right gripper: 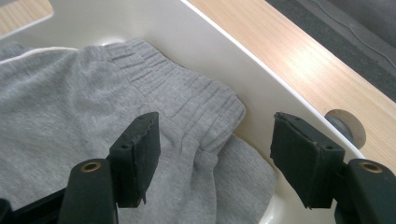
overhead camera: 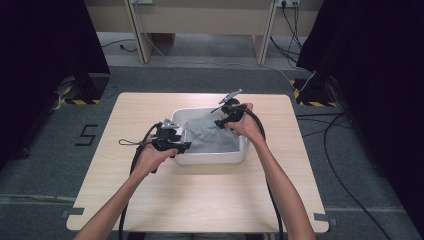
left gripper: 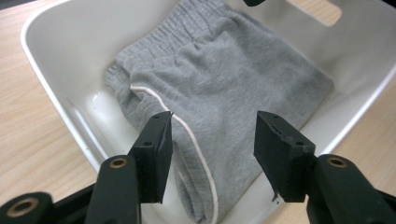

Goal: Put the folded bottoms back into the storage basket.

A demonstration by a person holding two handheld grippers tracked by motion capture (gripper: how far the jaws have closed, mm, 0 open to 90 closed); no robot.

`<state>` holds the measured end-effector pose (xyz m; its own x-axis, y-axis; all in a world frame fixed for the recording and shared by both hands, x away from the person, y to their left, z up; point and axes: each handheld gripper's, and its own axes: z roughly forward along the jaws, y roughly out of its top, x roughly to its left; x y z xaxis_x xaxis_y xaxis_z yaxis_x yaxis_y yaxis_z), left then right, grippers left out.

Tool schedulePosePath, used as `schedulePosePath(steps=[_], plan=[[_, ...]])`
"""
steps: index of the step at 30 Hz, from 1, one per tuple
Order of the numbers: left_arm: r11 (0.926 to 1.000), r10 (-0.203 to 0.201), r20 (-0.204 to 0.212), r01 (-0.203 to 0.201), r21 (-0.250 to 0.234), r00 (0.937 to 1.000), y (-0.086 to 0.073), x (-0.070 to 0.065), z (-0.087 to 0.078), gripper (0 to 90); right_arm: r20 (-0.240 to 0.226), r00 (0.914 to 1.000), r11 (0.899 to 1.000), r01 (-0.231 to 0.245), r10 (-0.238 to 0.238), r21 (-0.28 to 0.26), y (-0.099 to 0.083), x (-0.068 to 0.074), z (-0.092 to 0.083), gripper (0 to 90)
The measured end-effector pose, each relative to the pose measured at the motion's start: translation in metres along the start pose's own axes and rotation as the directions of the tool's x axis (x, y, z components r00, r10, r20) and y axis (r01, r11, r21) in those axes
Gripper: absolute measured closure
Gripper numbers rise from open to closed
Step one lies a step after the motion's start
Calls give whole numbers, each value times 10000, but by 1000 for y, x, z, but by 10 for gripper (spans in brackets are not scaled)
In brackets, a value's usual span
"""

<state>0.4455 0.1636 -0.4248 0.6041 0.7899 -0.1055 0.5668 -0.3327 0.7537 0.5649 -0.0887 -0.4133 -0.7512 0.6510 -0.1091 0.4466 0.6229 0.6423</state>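
A folded grey garment [overhead camera: 210,136] with a ribbed waistband and a white cord lies inside a white plastic bin [overhead camera: 212,158] at the table's middle. My left gripper [overhead camera: 181,140] hovers at the bin's left end. In the left gripper view it [left gripper: 212,140] stands open above the garment [left gripper: 224,74], holding nothing, with the white cord [left gripper: 196,144] running between the jaws. My right gripper [overhead camera: 223,119] is over the bin's far right corner. In the right gripper view it [right gripper: 215,149] is open just above the ribbed waistband [right gripper: 187,100], beside the bin wall [right gripper: 219,49].
The light wooden table [overhead camera: 200,200] has free room in front of and beside the bin. Black cables [overhead camera: 132,165] trail from both grippers toward the near edge. Grey floor, black curtains and a wooden frame lie beyond the table.
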Motion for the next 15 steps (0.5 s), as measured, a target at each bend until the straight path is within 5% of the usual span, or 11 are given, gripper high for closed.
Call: schedulePosePath(steps=[15], plan=[[9989, 43, 342, -27, -465, 9994, -2, -7, -20, 394, -296, 9995, 9957, -82, 54, -920, -4, 15, -34, 336]])
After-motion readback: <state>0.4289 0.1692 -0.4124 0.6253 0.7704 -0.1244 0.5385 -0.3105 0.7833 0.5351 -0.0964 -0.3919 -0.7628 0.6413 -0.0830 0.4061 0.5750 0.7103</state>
